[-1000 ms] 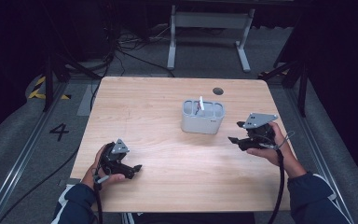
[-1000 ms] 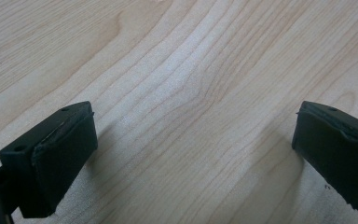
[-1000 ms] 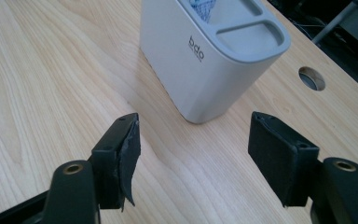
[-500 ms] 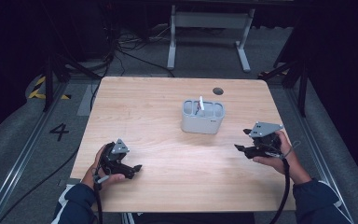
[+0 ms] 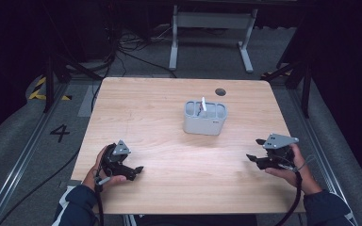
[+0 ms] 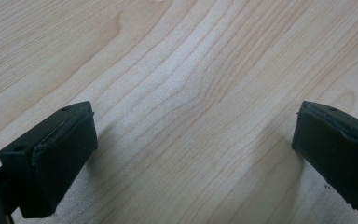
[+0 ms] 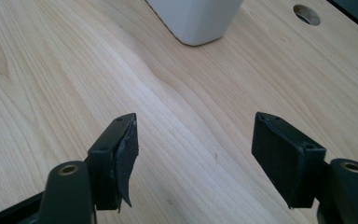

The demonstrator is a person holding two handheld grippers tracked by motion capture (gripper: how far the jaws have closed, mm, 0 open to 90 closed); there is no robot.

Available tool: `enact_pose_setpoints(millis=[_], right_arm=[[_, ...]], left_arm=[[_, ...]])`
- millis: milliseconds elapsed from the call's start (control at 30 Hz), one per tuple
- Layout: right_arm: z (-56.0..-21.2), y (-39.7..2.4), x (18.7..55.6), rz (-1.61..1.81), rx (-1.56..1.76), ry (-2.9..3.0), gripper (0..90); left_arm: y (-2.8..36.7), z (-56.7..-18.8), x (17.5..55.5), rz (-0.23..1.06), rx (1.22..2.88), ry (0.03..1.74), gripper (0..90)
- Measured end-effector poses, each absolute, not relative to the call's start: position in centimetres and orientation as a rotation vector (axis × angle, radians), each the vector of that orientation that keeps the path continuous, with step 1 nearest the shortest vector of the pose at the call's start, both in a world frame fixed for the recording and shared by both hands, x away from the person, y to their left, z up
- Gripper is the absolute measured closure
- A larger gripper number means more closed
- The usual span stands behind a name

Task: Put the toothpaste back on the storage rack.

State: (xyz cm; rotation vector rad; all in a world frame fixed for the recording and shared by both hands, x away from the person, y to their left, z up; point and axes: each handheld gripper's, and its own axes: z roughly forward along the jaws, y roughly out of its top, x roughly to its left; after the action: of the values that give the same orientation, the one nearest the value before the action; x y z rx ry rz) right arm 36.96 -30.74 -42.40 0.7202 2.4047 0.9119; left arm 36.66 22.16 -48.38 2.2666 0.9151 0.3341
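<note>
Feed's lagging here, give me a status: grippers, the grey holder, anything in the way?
Left gripper open, empty, low at near-left. Right gripper open, empty, near-right. Grey holder upright mid-table, white item sticking out. Bare table between, nothing in the way.

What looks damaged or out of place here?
The rubber pad on one finger of the right gripper looks torn, its lower edge peeling off in a ragged flap. The grey holder stands upright; nothing is spilled.
</note>
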Motion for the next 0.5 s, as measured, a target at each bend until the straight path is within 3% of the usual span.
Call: enact_pose_setpoints(millis=[500], right_arm=[[-45.4,-33.7,35.8,0.902,0.840,2.401,30.5]], left_arm=[[22.2,-48.4,36.7,0.334,2.267,0.915,0.3]])
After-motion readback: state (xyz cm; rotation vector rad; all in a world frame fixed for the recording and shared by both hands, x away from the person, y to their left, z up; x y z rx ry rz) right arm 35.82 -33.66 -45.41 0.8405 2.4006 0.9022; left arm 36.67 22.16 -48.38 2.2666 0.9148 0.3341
